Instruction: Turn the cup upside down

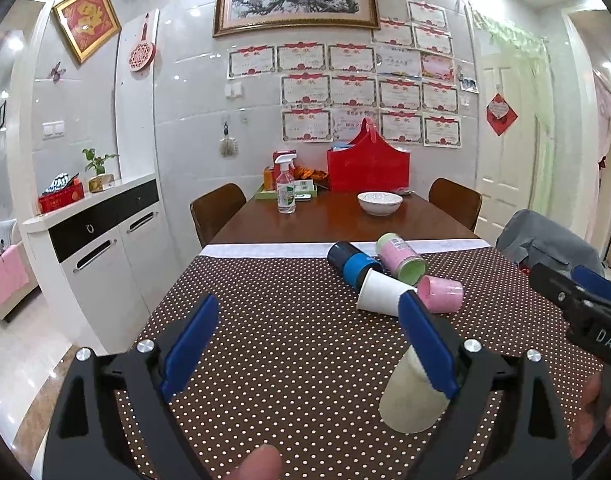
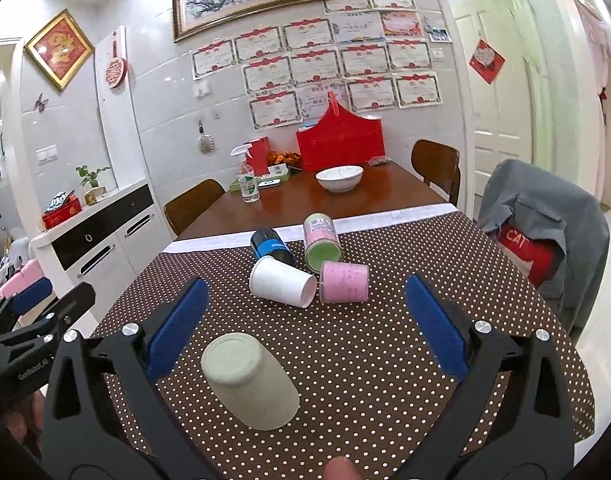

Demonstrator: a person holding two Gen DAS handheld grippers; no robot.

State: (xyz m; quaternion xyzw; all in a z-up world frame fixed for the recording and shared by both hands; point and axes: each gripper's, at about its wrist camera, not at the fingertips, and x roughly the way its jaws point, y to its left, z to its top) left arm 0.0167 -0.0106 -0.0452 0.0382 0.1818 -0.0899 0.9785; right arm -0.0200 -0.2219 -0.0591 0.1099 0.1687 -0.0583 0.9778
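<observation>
A pale green cup [image 2: 251,380] stands upside down on the dotted tablecloth [image 2: 365,340], base up, between my right gripper's open fingers and nearer the left one. In the left wrist view the same cup [image 1: 409,396] shows partly behind the right finger. My right gripper [image 2: 305,320] is open and empty. My left gripper [image 1: 305,344] is open and empty, to the cup's left. Beyond lie a white paper cup [image 2: 283,285], a pink cup [image 2: 344,282], a pink-and-green cup [image 2: 322,242] and a dark blue cup [image 2: 271,246], all on their sides.
A white bowl [image 2: 339,178], a spray bottle [image 2: 247,178] and a red box [image 2: 339,140] stand on the bare wood at the far end. Chairs surround the table; one at the right [image 2: 545,232] carries a grey jacket. A white cabinet [image 2: 101,224] stands left.
</observation>
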